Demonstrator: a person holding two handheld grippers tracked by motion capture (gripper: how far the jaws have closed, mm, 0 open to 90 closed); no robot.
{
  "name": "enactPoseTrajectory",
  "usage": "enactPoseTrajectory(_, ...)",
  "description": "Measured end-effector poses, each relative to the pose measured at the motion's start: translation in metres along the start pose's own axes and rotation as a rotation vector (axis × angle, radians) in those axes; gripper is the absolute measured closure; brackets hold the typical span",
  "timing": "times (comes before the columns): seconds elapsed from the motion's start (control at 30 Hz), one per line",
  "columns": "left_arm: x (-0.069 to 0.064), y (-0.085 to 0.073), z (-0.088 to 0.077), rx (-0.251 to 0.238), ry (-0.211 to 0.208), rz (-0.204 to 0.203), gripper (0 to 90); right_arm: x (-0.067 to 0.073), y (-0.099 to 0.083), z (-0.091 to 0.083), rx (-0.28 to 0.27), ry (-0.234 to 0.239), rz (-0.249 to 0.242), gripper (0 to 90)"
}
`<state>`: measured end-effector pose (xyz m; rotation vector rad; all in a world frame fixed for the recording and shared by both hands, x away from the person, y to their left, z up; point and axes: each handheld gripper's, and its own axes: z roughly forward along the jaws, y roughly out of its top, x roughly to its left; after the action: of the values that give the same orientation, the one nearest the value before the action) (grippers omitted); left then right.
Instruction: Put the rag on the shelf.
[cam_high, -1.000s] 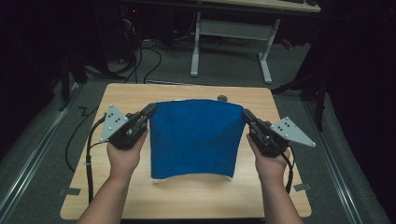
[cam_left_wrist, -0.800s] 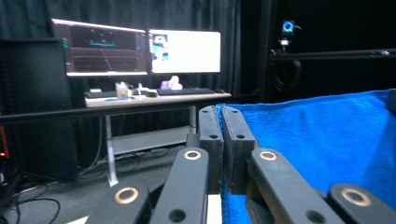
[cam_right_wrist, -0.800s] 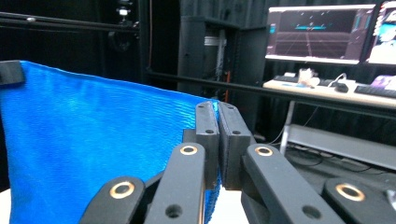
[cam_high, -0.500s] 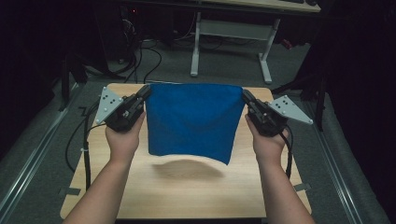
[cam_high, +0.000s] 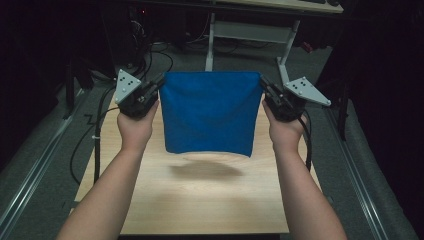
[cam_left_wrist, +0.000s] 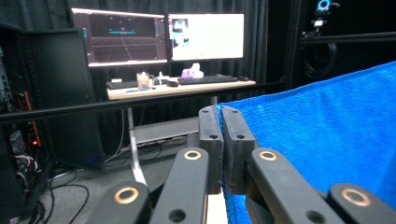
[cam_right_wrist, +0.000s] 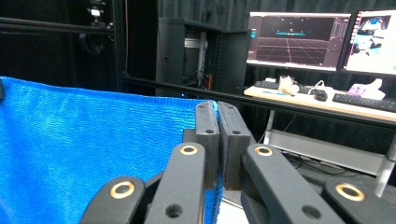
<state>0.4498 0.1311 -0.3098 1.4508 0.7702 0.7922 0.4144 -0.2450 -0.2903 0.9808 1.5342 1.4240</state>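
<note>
The left hand-held gripper (cam_high: 159, 86) pinches the top left corner of the blue cloth (cam_high: 210, 112), jaws closed flat on the hem in the left gripper view. The right hand-held gripper (cam_high: 264, 88) clamps the opposite corner likewise. Held apart and level, they probably keep the top edge taut so the cloth hangs flat, clear above the wooden worktop (cam_high: 200, 200), its shadow (cam_high: 205, 169) below. Beyond, a dark room holds a desk (cam_left_wrist: 177, 88) with two monitors (cam_left_wrist: 159, 35).
</note>
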Motion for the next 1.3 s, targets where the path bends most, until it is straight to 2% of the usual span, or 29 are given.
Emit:
enactPoseTrajectory(0.17, 0.010, 0.001, 0.015, 0.011, 0.023, -0.032, 88.1, -0.008, 0.000, 0.019, 0.026, -0.017, -0.016, 88.8)
enactPoseTrajectory(0.33, 0.014, 0.000, 0.031, 0.018, 0.042, -0.009, 88.1, -0.017, -0.001, 0.035, 0.033, -0.028, 0.003, 88.8)
enactPoseTrajectory(0.4, 0.017, 0.000, 0.039, 0.027, 0.050, -0.002, 88.1, -0.020, -0.001, 0.041, 0.043, -0.036, -0.003, 88.8)
enactPoseTrajectory(0.53, 0.027, -0.006, 0.053, 0.052, 0.048, -0.045, 88.0, -0.029, -0.002, 0.053, 0.064, -0.041, 0.015, 88.8)
enactPoseTrajectory(0.6, 0.031, -0.010, 0.059, 0.072, 0.048, -0.050, 87.9, -0.034, -0.005, 0.060, 0.080, -0.041, 0.027, 88.8)
enactPoseTrajectory(0.7, 0.034, -0.020, 0.069, 0.113, 0.049, -0.059, 88.0, -0.038, -0.013, 0.071, 0.124, -0.040, 0.028, 89.2)
enactPoseTrajectory(0.83, 0.037, -0.034, 0.078, 0.166, 0.056, -0.047, 88.1, -0.041, -0.028, 0.085, 0.186, -0.050, 0.020, 89.3)
enactPoseTrajectory(0.9, 0.042, -0.044, 0.082, 0.197, 0.054, -0.069, 88.1, -0.042, -0.036, 0.091, 0.209, -0.048, 0.026, 89.3)
enactPoseTrajectory(0.97, 0.046, -0.054, 0.085, 0.235, 0.051, -0.080, 88.1, -0.041, -0.044, 0.097, 0.233, -0.042, -0.002, 89.3)
enactPoseTrajectory(1.07, 0.050, -0.070, 0.088, 0.274, 0.037, -0.091, 88.1, -0.039, -0.057, 0.104, 0.276, -0.044, -0.022, 89.3)
enactPoseTrajectory(1.3, 0.054, -0.102, 0.092, 0.380, -0.012, -0.127, 88.0, -0.041, -0.091, 0.115, 0.370, -0.032, -0.013, 89.3)
